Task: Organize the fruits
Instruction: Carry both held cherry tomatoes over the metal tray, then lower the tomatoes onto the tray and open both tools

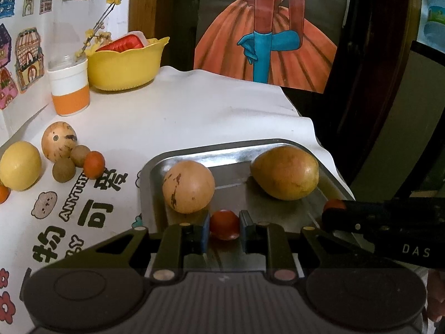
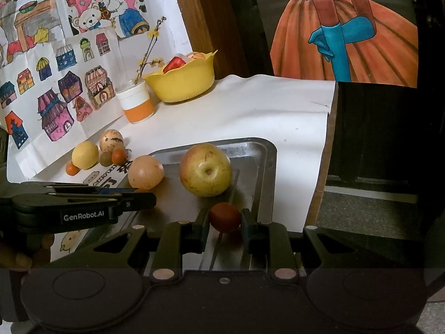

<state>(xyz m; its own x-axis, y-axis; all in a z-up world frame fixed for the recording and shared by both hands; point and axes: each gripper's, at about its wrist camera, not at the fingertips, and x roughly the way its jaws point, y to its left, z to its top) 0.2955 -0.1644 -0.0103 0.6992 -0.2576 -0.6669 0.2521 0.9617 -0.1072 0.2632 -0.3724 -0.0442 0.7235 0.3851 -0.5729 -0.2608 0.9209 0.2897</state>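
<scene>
The left tool [image 1: 224,231] grips a small red fruit [image 1: 224,224] over the metal tray [image 1: 222,153]. The right tool [image 2: 224,222] clamps another red fruit [image 2: 224,217] there too.

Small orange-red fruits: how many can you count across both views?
4 orange-red fruits. One sits between the left gripper fingers over the silver metal tray, one between the right gripper fingers; two lie on the white tablecloth near the yellow fruit. Others may be hidden.

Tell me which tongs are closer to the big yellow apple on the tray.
Right, probably. The right tongs sit just in front of the big yellow apple, around a small red fruit. The left tongs are over by the tan round fruit.
</scene>
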